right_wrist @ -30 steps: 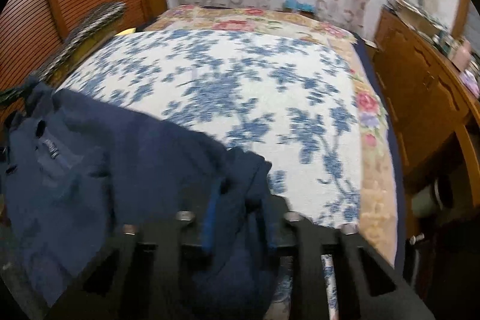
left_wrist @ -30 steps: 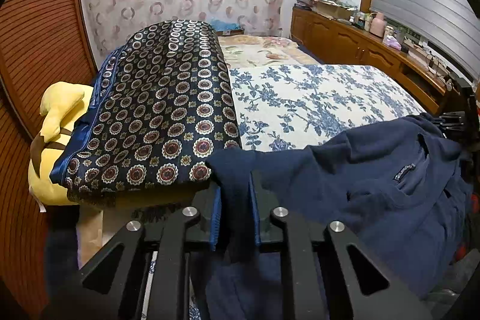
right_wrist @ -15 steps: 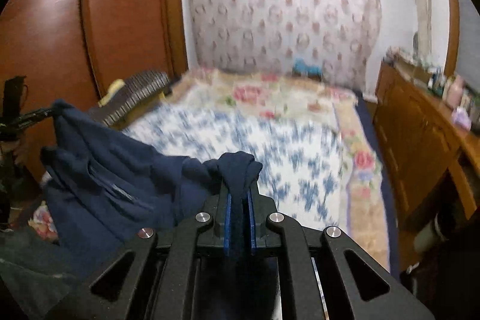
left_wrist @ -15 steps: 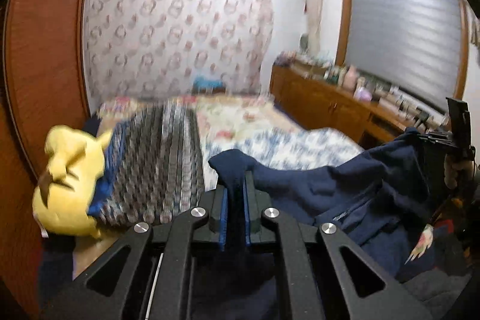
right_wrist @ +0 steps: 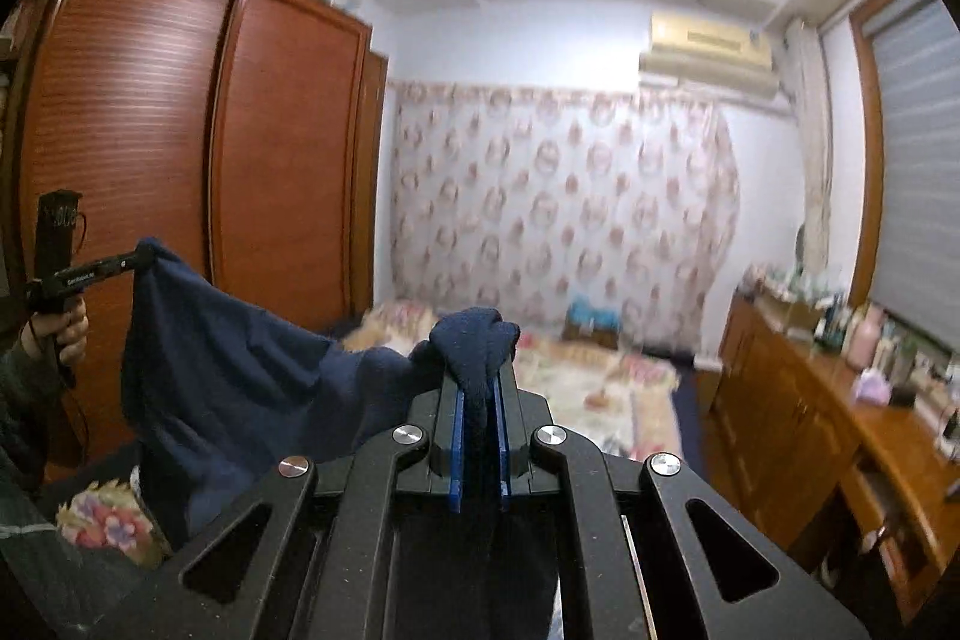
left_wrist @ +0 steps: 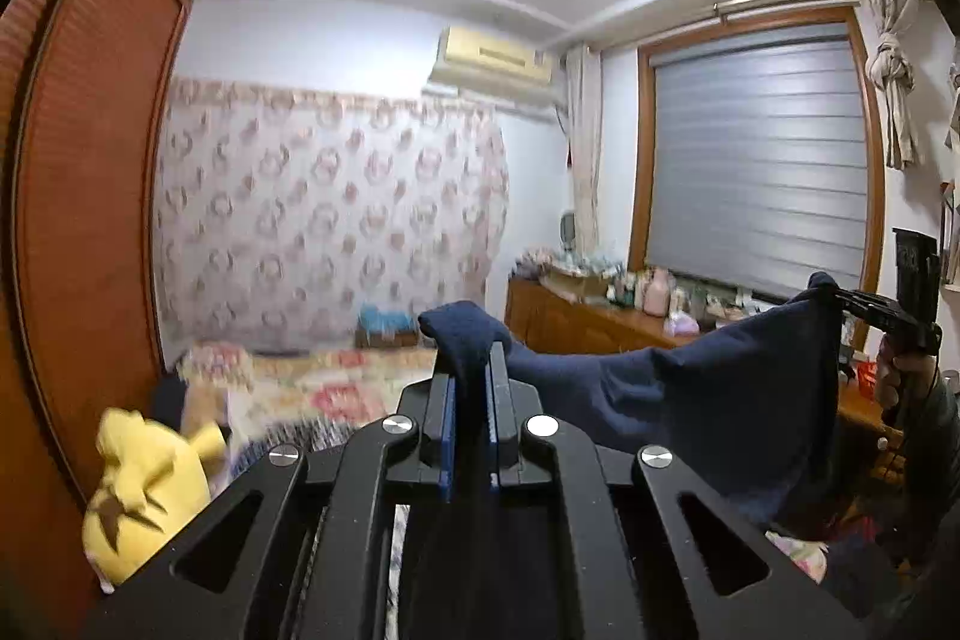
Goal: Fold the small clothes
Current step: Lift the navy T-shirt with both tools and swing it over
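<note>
A navy blue garment [left_wrist: 720, 400] hangs in the air, stretched between both grippers high above the bed. My left gripper [left_wrist: 471, 376] is shut on one bunched corner of it. My right gripper [right_wrist: 480, 388] is shut on the other corner. The cloth [right_wrist: 240, 376] sags between them. In the left wrist view the right gripper [left_wrist: 840, 295] shows at the far right pinching the cloth. In the right wrist view the left gripper [right_wrist: 141, 256] shows at the far left doing the same.
The floral bed [right_wrist: 600, 376] lies below and ahead. A yellow plush toy [left_wrist: 144, 484] sits at the bed's left side by the wooden wardrobe [right_wrist: 180, 196]. A wooden dresser [right_wrist: 840, 430] with bottles runs along the right wall under the blind.
Both grippers have lifted the navy garment up off the bed and tilted upward, so the views now show the walls and ceiling. The cloth is now pulled out between them.
</note>
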Tool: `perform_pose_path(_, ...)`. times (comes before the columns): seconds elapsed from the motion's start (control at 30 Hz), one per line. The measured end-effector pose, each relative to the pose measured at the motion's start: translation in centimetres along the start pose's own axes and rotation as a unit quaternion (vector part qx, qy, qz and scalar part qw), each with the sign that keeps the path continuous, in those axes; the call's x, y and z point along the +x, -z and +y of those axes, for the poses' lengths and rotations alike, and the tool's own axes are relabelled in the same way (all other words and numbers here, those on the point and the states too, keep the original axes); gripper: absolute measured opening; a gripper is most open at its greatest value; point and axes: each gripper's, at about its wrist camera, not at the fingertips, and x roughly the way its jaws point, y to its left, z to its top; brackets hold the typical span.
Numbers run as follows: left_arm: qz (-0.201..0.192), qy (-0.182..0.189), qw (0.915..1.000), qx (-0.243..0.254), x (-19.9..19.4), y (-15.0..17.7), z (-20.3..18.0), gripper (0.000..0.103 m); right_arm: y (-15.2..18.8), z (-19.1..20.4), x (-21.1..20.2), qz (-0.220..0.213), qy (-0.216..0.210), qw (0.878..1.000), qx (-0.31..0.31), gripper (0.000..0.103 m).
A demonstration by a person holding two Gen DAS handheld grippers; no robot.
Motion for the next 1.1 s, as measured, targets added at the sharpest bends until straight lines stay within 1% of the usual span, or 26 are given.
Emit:
perform_pose_path(0.03, -0.007, -0.004, 1.0000, 0.003, -0.2, -0.7, 0.0, 0.009, -0.9, 0.0, -0.7, -0.010, 0.012, 1.000, -0.008, 0.008)
perform_pose_path(0.1, -0.024, -0.010, 0.9996, 0.008, -0.7, -1.9, 0.2, 0.009, -2.2, -0.2, -1.7, -0.022, 0.021, 0.999, -0.012, 0.008)
perform_pose_path(0.23, -0.039, -0.018, 0.9990, 0.013, -1.1, -2.6, 0.6, 0.009, -3.2, -0.2, -3.2, -0.033, 0.037, 0.999, -0.015, 0.008)
perform_pose_path(0.37, -0.048, -0.021, 0.9985, 0.017, -1.3, -2.4, 0.6, 0.009, -2.7, 1.3, -3.4, -0.033, 0.044, 0.998, -0.016, 0.008)
perform_pose_path(0.43, -0.055, -0.021, 0.9982, 0.013, -1.5, -2.4, 1.0, 0.009, -1.6, 2.5, -3.0, -0.031, 0.047, 0.998, -0.017, 0.008)
perform_pose_path(0.53, -0.060, -0.024, 0.9978, 0.012, -1.9, -2.8, 1.0, 0.009, -1.4, 2.5, -2.8, -0.031, 0.051, 0.998, -0.018, 0.008)
perform_pose_path(0.67, -0.056, -0.031, 0.9979, 0.014, -1.0, -3.1, 1.1, 0.009, -1.4, 1.9, -2.2, -0.031, 0.059, 0.998, -0.017, 0.008)
perform_pose_path(0.73, -0.049, -0.035, 0.9981, 0.014, -0.3, -2.7, 1.1, 0.009, -1.4, 1.7, -1.4, -0.026, 0.061, 0.998, -0.018, 0.008)
perform_pose_path(0.83, -0.024, -0.046, 0.9986, 0.013, 2.5, -1.3, 1.9, 0.009, -0.8, 1.3, 0.8, -0.003, 0.066, 0.998, -0.022, 0.008)
perform_pose_path(0.9, 0.010, -0.057, 0.9983, 0.012, 6.3, 0.9, 3.0, 0.009, 0.3, 0.5, 3.8, 0.027, 0.065, 0.997, -0.018, 0.008)
perform_pose_path(0.93, 0.021, -0.058, 0.9980, 0.009, 7.5, 1.8, 3.4, 0.009, 1.0, 0.2, 5.4, 0.042, 0.063, 0.997, -0.017, 0.008)
perform_pose_path(1.0, 0.063, -0.064, 0.9960, 0.002, 12.3, 5.0, 5.2, 0.009, 3.1, -0.4, 9.3, 0.069, 0.058, 0.996, -0.016, 0.008)
perform_pose_path(1.03, 0.075, -0.068, 0.9948, 0.002, 13.6, 6.2, 5.5, 0.009, 4.1, -0.7, 11.1, 0.080, 0.055, 0.995, -0.015, 0.008)
perform_pose_path(1.1, 0.116, -0.077, 0.9902, 0.003, 18.7, 9.9, 7.2, 0.009, 7.0, -1.6, 15.9, 0.116, 0.055, 0.992, -0.009, 0.008)
